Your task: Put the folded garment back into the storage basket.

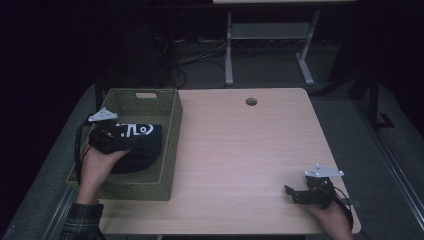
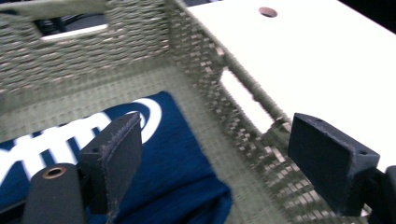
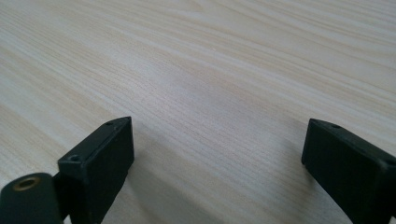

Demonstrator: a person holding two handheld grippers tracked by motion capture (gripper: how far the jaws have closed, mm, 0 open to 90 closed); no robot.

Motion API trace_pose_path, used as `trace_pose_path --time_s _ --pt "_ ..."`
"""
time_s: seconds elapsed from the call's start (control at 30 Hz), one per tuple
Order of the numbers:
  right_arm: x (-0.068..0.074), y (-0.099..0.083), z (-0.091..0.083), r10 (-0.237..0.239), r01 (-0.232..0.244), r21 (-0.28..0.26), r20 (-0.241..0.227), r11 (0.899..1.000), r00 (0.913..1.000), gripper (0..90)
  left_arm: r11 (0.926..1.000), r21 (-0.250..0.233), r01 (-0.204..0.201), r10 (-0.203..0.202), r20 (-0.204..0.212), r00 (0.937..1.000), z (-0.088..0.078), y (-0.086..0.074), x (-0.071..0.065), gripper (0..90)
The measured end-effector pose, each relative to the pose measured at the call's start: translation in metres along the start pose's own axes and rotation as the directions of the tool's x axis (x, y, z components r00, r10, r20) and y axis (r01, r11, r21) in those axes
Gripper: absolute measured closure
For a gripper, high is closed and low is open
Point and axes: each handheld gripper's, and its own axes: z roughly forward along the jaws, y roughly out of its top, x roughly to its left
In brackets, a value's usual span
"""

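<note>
A folded dark blue garment (image 1: pixel 137 145) with white lettering lies inside a woven green basket (image 1: pixel 172 130) at the table's left. My left gripper (image 1: pixel 112 137) hangs over the garment inside the basket, its jaws wide apart with nothing between them. Through the left gripper view the garment (image 2: pixel 173 158) lies on the basket floor below the left gripper (image 2: pixel 224 158), beside the basket's side wall (image 2: pixel 219 93). My right gripper (image 1: pixel 295 194) rests low at the table's front right, open over bare wood, as the right gripper view (image 3: pixel 217 158) confirms.
The light wooden table (image 1: pixel 240 150) has a round cable hole (image 1: pixel 251 101) near its far edge. The basket wall has a handle slot (image 2: pixel 245 100). Behind the table stand a white desk frame (image 1: pixel 229 50) and loose cables on the dark floor.
</note>
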Motion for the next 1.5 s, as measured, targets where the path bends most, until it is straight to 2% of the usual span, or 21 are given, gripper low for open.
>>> trace_pose_path --time_s 0.07,0.1,0.17,0.2,0.23,0.33,0.37,0.4,0.43,0.47,0.53,0.57,0.73,0.8,0.9,0.93,1.0,1.1,1.13,1.2,1.5 --pt "0.0 0.0 0.0 0.0 0.0 0.0 -0.002 1.0 1.0 8.7 0.9999 -0.009 -0.01 0.01 0.02 0.9997 0.004 0.003 -0.011 16.0" --pt "0.0 0.0 0.0 0.0 0.0 0.0 -0.002 1.0 1.0 8.7 0.9999 -0.009 -0.01 0.01 0.02 0.9997 0.004 0.003 -0.011 15.6" --pt "0.0 0.0 0.0 -0.002 0.002 0.0 0.001 1.0 1.0 8.8 0.9995 -0.019 -0.023 0.024 0.045 0.9987 0.01 0.007 -0.025 15.5" --pt "0.0 0.0 0.0 -0.002 0.002 0.0 0.001 1.0 1.0 8.8 0.9995 -0.019 -0.023 0.024 0.045 0.9987 0.01 0.007 -0.025 15.5" --pt "0.0 0.0 0.0 0.0 0.0 0.0 0.0 1.0 1.0 8.8 0.9992 -0.022 -0.034 0.035 0.063 0.9974 0.014 0.009 -0.034 15.4" --pt "0.0 0.0 0.0 -0.003 0.003 -0.001 0.0 1.0 1.0 8.7 0.9988 -0.02 -0.044 0.045 0.079 0.9958 0.019 0.011 -0.043 15.4" --pt "0.0 0.0 0.0 -0.002 0.002 0.0 0.001 1.0 1.0 8.7 0.9983 -0.021 -0.054 0.056 0.1 0.9933 0.026 0.014 -0.053 15.4" --pt "0.0 0.0 0.0 -0.002 0.002 0.0 0.001 1.0 1.0 8.7 0.9981 -0.024 -0.057 0.06 0.109 0.9923 0.029 0.015 -0.058 15.5" --pt "0.0 0.0 0.0 -0.002 0.002 0.0 0.001 1.0 1.0 8.7 0.9981 -0.024 -0.057 0.06 0.109 0.9923 0.029 0.015 -0.058 15.5" --pt "0.0 0.0 0.0 -0.002 0.002 -0.001 0.002 1.0 1.0 8.8 0.9975 -0.027 -0.065 0.068 0.129 0.9893 0.035 0.017 -0.068 15.4" --pt "0.0 0.0 0.0 0.001 -0.001 0.001 0.002 1.0 1.0 8.8 0.9973 -0.025 -0.07 0.072 0.135 0.9882 0.037 0.018 -0.071 15.5" --pt "0.0 0.0 0.0 -0.001 0.001 0.0 0.002 1.0 1.0 8.8 0.9964 -0.023 -0.081 0.084 0.153 0.9847 0.042 0.02 -0.081 15.4" --pt "0.0 0.0 0.0 -0.001 0.001 0.0 0.0 1.0 1.0 8.8 0.9945 -0.034 -0.099 0.104 0.198 0.9747 0.051 0.023 -0.103 15.4" --pt "0.0 0.0 0.0 -0.001 0.001 -0.001 0.001 1.0 1.0 8.8 0.994 -0.038 -0.102 0.108 0.205 0.9729 0.053 0.023 -0.107 15.4" --pt "0.0 0.0 0.0 -0.001 0.001 0.0 0.0 1.0 1.0 8.8 0.9909 -0.038 -0.129 0.134 0.223 0.9655 0.06 0.024 -0.123 15.4" --pt "0.0 0.0 0.0 -0.001 0.001 0.0 0.0 1.0 1.0 8.8 0.9909 -0.038 -0.129 0.134 0.223 0.9655 0.06 0.024 -0.123 15.4" --pt "0.0 0.0 0.0 -0.001 0.001 0.0 0.0 1.0 1.0 8.7 0.9891 -0.049 -0.139 0.147 0.24 0.9596 0.065 0.023 -0.136 15.4" --pt "0.0 0.0 0.0 0.0 0.0 0.0 0.0 1.0 1.0 8.7 0.9886 -0.059 -0.139 0.149 0.259 0.9542 0.069 0.021 -0.144 15.4" --pt "0.0 0.0 0.0 0.0 0.0 -0.001 0.0 1.0 1.0 8.7 0.9886 -0.059 -0.139 0.149 0.259 0.9542 0.069 0.021 -0.144 15.4" --pt "0.0 0.0 0.0 0.0 0.0 0.0 -0.001 1.0 1.0 8.7 0.9874 -0.067 -0.143 0.156 0.274 0.9489 0.076 0.016 -0.154 15.4" --pt "0.0 0.0 0.0 -0.002 0.002 -0.001 -0.001 1.0 1.0 8.7 0.9805 -0.054 -0.189 0.196 0.277 0.9406 0.1 -0.002 -0.174 15.4"
